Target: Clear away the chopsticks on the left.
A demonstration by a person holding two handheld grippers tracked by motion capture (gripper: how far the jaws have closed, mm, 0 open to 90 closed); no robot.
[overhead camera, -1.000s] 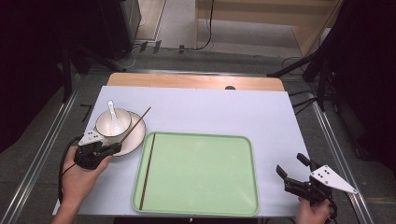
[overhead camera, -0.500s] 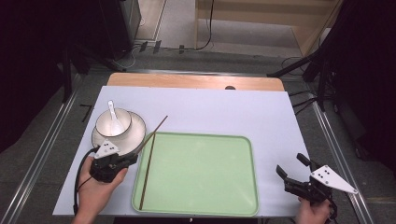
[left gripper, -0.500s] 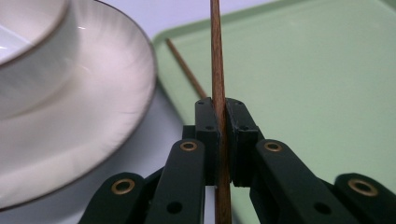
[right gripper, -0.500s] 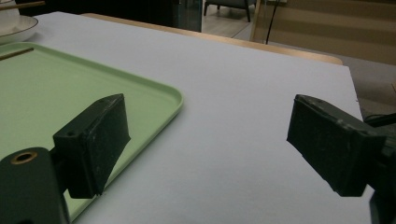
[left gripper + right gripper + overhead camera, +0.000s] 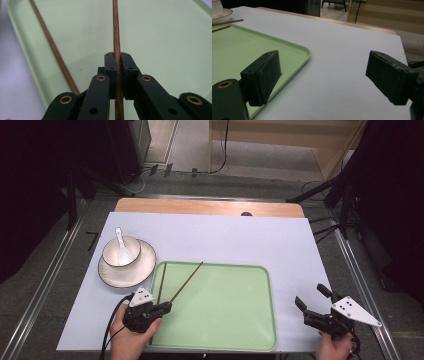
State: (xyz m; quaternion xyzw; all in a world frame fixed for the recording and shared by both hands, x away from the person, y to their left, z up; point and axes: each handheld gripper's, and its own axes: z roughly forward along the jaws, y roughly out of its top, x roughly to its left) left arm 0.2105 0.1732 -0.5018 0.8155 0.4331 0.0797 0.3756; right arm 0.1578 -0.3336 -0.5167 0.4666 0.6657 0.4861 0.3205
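Note:
My left gripper (image 5: 164,308) is over the front left corner of the green tray (image 5: 225,310), shut on the near end of a brown chopstick (image 5: 187,281) that slants away to the right above the tray. In the left gripper view the pads (image 5: 111,65) pinch this chopstick (image 5: 115,30). A second chopstick (image 5: 161,284) lies along the tray's left side, and the left gripper view has it (image 5: 53,50) left of the jaws. My right gripper (image 5: 313,303) stands open near the table's front right corner, with nothing between its fingers (image 5: 263,75).
A white bowl (image 5: 121,251) with a white spoon (image 5: 121,240) in it sits on a white plate (image 5: 127,272) left of the tray. Pale table surface (image 5: 225,237) stretches behind the tray. The right gripper view shows the tray's corner (image 5: 297,51).
My left gripper carried the chopstick from beside the plate to the right and nearer the person, over the tray's front left corner. The right gripper stayed put.

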